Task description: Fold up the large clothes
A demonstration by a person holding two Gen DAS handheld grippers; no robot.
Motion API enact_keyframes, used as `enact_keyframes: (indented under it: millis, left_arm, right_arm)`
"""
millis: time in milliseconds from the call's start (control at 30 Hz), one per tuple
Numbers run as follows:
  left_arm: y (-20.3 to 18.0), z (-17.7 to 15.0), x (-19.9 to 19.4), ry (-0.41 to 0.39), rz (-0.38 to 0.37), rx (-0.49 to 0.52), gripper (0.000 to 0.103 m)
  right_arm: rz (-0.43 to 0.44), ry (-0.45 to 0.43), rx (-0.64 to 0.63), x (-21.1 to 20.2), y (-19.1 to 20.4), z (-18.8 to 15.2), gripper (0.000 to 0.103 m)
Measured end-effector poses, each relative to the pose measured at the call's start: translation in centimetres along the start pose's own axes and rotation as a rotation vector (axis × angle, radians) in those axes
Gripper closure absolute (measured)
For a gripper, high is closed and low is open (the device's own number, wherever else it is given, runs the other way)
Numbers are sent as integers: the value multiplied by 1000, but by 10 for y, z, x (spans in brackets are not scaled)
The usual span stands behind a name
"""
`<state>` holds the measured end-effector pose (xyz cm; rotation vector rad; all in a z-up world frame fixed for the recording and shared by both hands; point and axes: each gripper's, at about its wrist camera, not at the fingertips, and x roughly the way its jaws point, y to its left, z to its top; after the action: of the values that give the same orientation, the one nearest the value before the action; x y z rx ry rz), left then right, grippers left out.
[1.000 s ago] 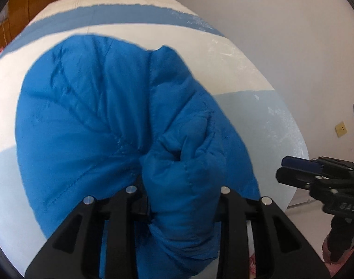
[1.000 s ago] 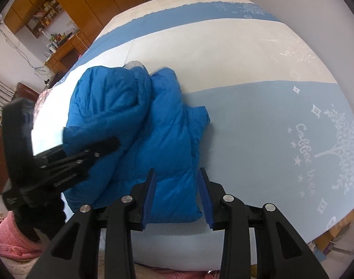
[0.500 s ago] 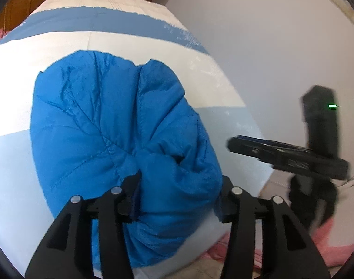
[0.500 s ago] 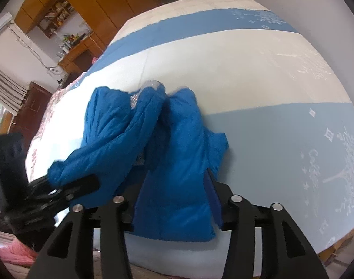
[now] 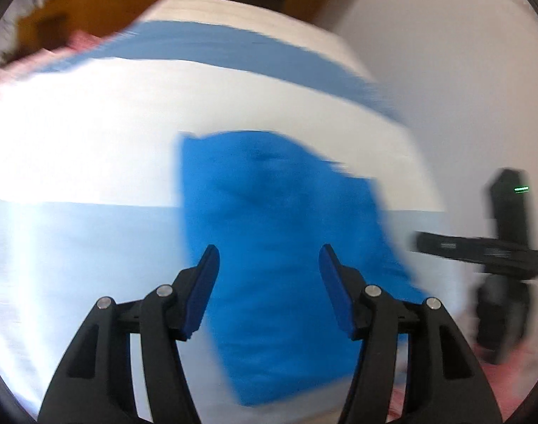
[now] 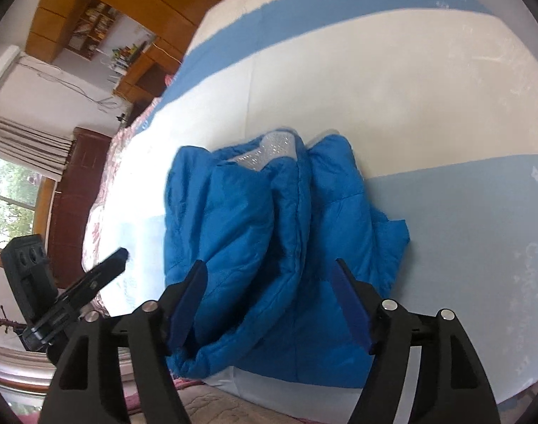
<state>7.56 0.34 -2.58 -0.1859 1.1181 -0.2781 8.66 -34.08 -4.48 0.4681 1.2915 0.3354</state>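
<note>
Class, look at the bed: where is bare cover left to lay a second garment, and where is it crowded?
Free: the white band beyond the blue padded jacket, and the pale blue band to its right towards the wall. Crowded: the bed's near edge, where the jacket lies below the opening left gripper and right gripper.

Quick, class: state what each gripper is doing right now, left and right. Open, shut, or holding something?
Left gripper: jaws opening, holding nothing; blue jacket lies beyond them.
Right gripper: jaws opening, pads clear of the jacket, holding nothing.
</note>
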Motion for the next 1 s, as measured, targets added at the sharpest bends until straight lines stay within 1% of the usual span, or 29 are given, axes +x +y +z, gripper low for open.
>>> enact_keyframes:
  millis: [33,100,233,367,467,533,600,633,667,700,733,800,900,1000]
  left_arm:
    - [2,1,3,1,30,0,46]
    - [7,2,10,10,52,-3,46]
    - [6,2,17,4,115,29,46]
    - [10,5,17,-4,133,36,46]
    - [4,11,15,-14,144,39,46]
    - [5,12,15,-20,152,38,46]
    - [6,13,17,-20,156,31,46]
    - [7,14,20,-20,158,28,46]
    - [9,14,19,-23,160,26,46]
    - [9,15,20,-24,162,24,46]
    - [9,15,20,-26,166,23,46]
    - [11,16,20,-24,168,17,46]
    - [9,14,20,-21,173,15,46]
    - [6,13,19,-22,169,14,46]
  right_arm:
    - [2,9,0,4,1,3,29]
    - [6,40,7,16,1,6,26]
    - [14,88,23,35,0,12,26]
    - [22,129,37,53,-2,21,26]
    - [26,152,40,65,-1,26,26]
    - [29,162,23,71,5,28,25]
    - [2,161,-25,76,16,32,28]
    - [-17,155,-56,77,22,33,30]
    - [-32,149,-83,77,27,35,37]
    - [-41,146,-102,77,31,35,49]
    - [-51,141,-120,77,36,35,54]
    - [-65,128,-163,74,45,35,73]
    - [-79,90,-234,62,58,30,85]
    - [-82,43,-291,42,69,24,89]
